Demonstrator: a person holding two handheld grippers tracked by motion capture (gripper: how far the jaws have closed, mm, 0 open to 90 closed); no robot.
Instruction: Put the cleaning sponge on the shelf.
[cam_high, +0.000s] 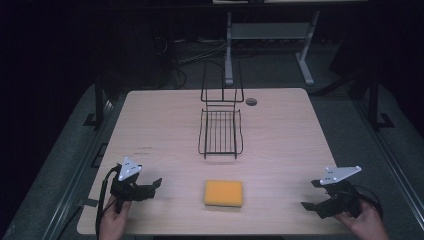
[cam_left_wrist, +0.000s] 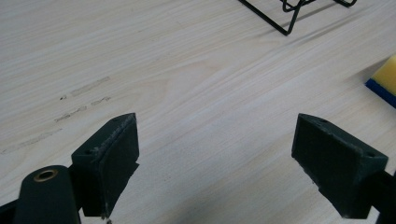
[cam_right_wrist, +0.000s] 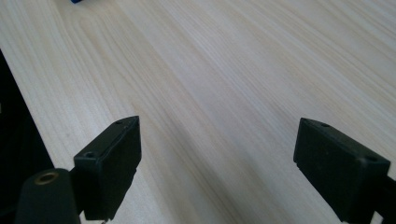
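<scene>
Yellow sponge (cam_high: 223, 193) lies flat between my left tongs (cam_high: 151, 185) and right tongs (cam_high: 311, 196), both apart, left nearer.

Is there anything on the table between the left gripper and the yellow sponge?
Nothing visible. The left gripper sits open at the table's near left, and only bare wooden table lies between it and the sponge. The wire rack stands farther back, off that line.
</scene>
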